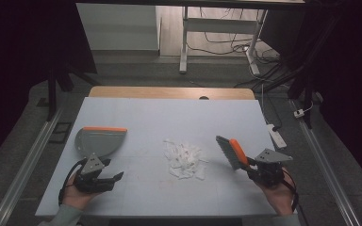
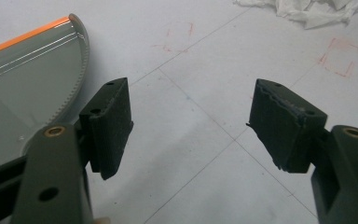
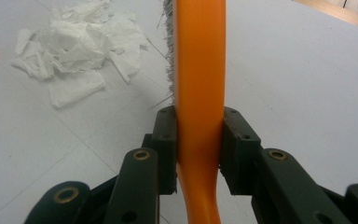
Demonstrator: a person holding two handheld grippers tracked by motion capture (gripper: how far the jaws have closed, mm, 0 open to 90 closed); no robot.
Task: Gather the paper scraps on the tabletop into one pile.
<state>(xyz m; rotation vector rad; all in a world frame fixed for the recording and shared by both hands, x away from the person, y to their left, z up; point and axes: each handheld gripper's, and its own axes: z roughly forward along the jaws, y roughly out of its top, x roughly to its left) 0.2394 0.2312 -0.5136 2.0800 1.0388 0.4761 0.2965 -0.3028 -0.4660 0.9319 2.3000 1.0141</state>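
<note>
Near the right edge of the bench (image 1: 122, 197), the right claw (image 1: 250, 165) is clamped on the orange handle of a hand brush (image 1: 232, 151), both pads pressing its sides, as the right gripper view shows (image 3: 199, 93). Its bristled head points toward the middle of the bench, where a loose heap of torn white paper scraps (image 1: 185, 159) lies. Toward the left edge, a grey dustpan (image 1: 98, 140) with an orange lip rests flat on the bench, well apart from the scraps. The left claw (image 1: 118, 176) sits just on the near side of the pan, jaws spread wide with nothing between them; in the left gripper view the pan's toothed rim (image 2: 77, 70) lies just beside one pad.

My judgement: the brush is light and stiff, but its smooth, curved plastic handle could twist in the grip, so holding it mid-handle, as now, looks sound. The dustpan is light, thin and slick; it would likely slide when nudged, so it wants taking by its near rim or handle end. The paper scraps are featherweight and would scatter under a fast stroke.
</note>
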